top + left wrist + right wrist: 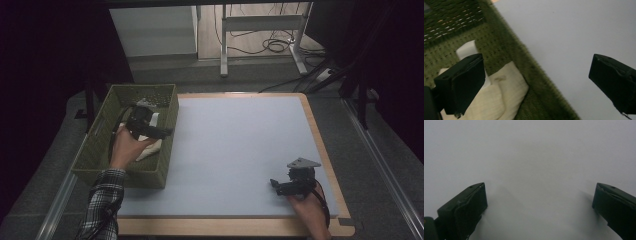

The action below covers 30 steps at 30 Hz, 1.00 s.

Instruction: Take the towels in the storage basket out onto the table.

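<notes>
A green woven basket [98, 145] stands at the table's left edge with pale cream cloth [150, 147] in it. My left gripper [165, 133] hovers over the basket's right wall, open. In the left gripper view its jaws straddle that wall [529, 75], one over the cream cloth [506, 87] and a white object [466, 48], the other over the table. My right gripper [276, 185] rests low on the light blue mat [235, 150] near the front right, open with nothing between its fingers [466, 207].
The mat lies on a wooden board [320, 145] with its rim along the right and front. A metal rail [385, 165] runs beside the table on the right. Table legs and cables [270, 45] stand on the floor beyond the far edge.
</notes>
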Available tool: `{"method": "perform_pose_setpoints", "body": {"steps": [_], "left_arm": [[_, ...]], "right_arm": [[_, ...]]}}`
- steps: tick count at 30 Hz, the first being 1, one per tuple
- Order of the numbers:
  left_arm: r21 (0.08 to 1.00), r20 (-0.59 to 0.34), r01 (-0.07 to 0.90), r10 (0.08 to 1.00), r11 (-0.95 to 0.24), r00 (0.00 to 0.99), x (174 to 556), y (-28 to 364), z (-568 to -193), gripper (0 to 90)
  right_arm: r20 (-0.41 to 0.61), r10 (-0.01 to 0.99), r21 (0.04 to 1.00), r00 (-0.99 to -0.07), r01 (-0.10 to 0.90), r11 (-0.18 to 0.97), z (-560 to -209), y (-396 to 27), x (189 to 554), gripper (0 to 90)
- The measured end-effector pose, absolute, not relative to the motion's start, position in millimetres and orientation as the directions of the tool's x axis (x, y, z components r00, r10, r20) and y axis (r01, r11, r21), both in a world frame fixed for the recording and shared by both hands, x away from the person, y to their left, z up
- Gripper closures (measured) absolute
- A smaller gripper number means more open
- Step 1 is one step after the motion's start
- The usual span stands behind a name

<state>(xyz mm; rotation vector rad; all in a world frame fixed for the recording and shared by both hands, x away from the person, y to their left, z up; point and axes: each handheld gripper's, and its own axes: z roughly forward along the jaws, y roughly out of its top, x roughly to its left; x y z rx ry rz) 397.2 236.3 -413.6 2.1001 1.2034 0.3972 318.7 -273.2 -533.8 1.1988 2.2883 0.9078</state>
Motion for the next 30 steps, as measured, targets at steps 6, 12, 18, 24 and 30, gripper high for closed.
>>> {"method": "perform_pose_setpoints", "body": {"steps": [6, 12, 18, 24, 30], "left_arm": [[0.67, -0.056, 0.673, 0.883, -0.314, 0.467, 403, 262, -421, 1.4], [0.652, -0.058, 0.704, 0.907, -0.282, 0.417, 410, 287, -443, 1.3], [0.573, -0.046, 0.765, 0.921, -0.294, 0.388, 421, 302, -467, 0.2], [0.459, -0.054, 0.843, 0.938, -0.282, 0.343, 434, 310, -488, 0.7], [0.343, -0.044, 0.897, 0.95, -0.278, 0.311, 446, 313, -500, 2.1]], "right_arm": [[-0.049, 0.832, 0.704, -0.552, 0.572, 0.421, -534, -273, 319, 0.0], [-0.049, 0.833, 0.704, -0.552, 0.573, 0.421, -534, -273, 319, 0.0], [-0.049, 0.832, 0.704, -0.552, 0.572, 0.421, -534, -273, 319, 0.0], [-0.049, 0.832, 0.704, -0.552, 0.572, 0.421, -534, -273, 319, 0.0], [-0.049, 0.832, 0.704, -0.552, 0.572, 0.421, -534, -273, 319, 0.0]]}}
